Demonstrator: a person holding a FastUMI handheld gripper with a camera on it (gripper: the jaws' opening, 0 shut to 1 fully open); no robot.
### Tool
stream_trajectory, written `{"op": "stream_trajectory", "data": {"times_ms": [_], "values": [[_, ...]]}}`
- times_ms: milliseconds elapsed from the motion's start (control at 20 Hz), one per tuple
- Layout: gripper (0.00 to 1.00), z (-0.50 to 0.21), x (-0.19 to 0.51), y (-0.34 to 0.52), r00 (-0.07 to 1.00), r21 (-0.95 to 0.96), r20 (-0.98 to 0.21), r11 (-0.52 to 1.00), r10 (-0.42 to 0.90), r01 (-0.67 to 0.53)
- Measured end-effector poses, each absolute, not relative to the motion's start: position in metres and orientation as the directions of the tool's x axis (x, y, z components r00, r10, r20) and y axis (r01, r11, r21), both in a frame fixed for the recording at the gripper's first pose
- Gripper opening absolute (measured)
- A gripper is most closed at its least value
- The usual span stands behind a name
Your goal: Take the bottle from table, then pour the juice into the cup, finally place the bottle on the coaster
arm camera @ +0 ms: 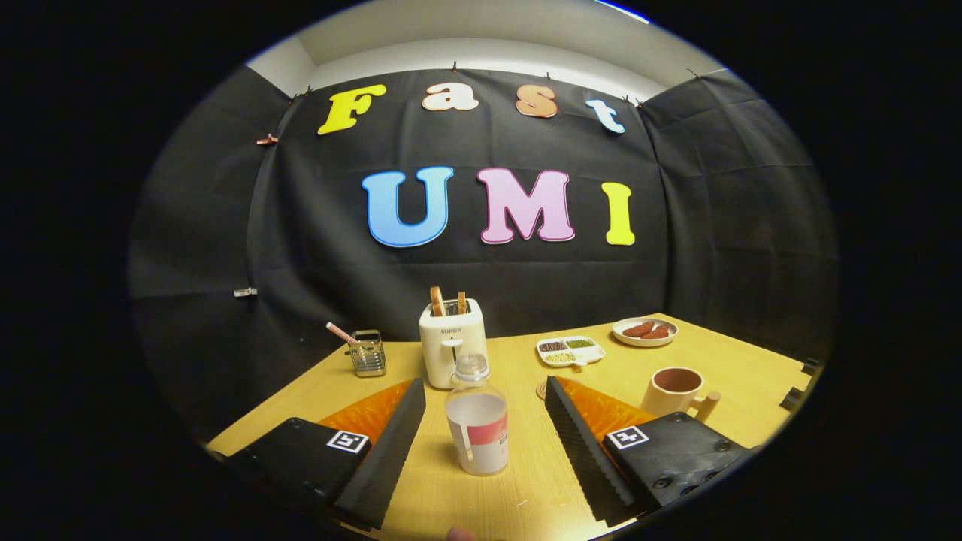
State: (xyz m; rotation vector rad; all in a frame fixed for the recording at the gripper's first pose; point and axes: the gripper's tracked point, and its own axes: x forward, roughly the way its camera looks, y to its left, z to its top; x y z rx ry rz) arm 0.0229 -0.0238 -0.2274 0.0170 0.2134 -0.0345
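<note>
One clear bottle point(476, 417) with a red-and-white label, upright on your table point(526, 488), between your gripper's point(481, 451) spread fingers point(387, 443), neither pad touching it, gripper level and holding nothing, cup point(674, 391) beyond your right finger, coaster point(541, 391) near it.

Hand-held gripper point(481, 436) spread wide around the upright bottle point(476, 424), apparently untouched.

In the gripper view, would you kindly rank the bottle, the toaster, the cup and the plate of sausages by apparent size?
1. Bottle, between the open fingers, nearest the camera.
2. Toaster, close behind; nearness flatters the bottle.
3. Cup.
4. Plate, farthest away.
</note>
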Motion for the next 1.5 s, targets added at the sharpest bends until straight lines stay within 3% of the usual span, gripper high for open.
{"op": "stream_trajectory", "data": {"times_ms": [700, 850, 1300, 1500], "values": [[0.99, -0.305, 0.069, -0.025, 0.979, 0.038, -0.204, 0.999, -0.024, 0.033], [0.79, -0.306, 0.075, -0.033, 0.98, 0.025, -0.193, 0.998, -0.054, 0.06], [0.75, -0.289, 0.076, -0.038, 0.949, 0.079, -0.299, 0.989, -0.097, 0.126], [0.75, -0.247, 0.078, -0.033, 0.96, 0.23, -0.274, 0.965, -0.057, 0.123]]}}
